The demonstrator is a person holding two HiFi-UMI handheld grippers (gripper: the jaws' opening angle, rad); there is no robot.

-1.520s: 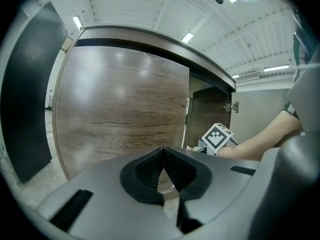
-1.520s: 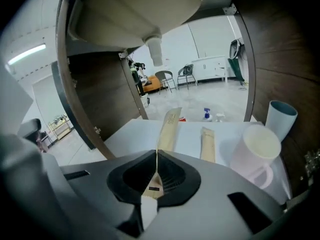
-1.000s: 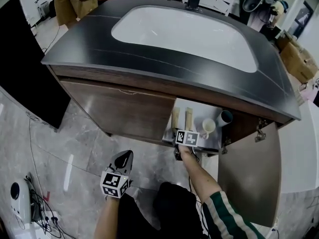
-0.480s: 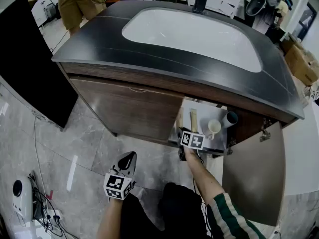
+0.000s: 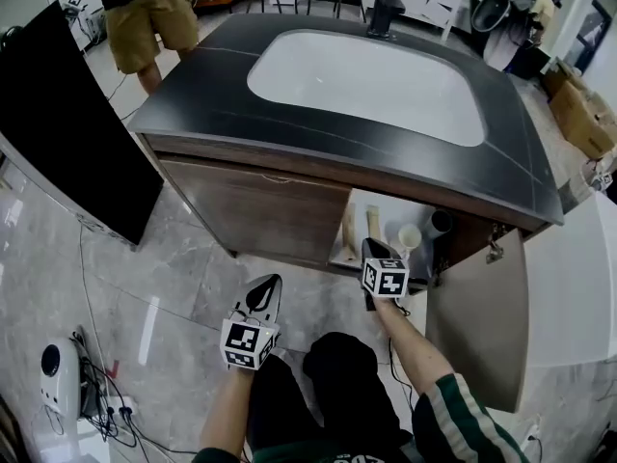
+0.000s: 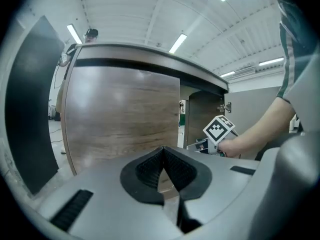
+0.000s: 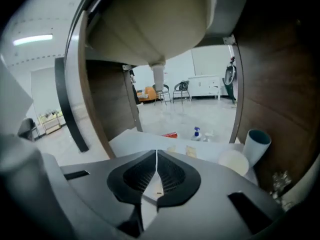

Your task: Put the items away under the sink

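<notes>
- Items are stowed under the sink [image 7: 150,24]. A white cup [image 7: 233,161], a teal cup [image 7: 256,144] and two tan pieces [image 7: 191,150] sit on the shelf [image 7: 131,136] just ahead of the right gripper [image 7: 156,171], with the cups to its right.
- Both the right gripper and the left gripper [image 6: 163,166] have their jaws pressed together and hold nothing.
- Looks like stowing's done, so I'd back the right one straight out, clear of the cups, then swing the open door [image 5: 477,326] shut.
- No readable writing anywhere, only square markers on each cube [image 5: 386,278].
</notes>
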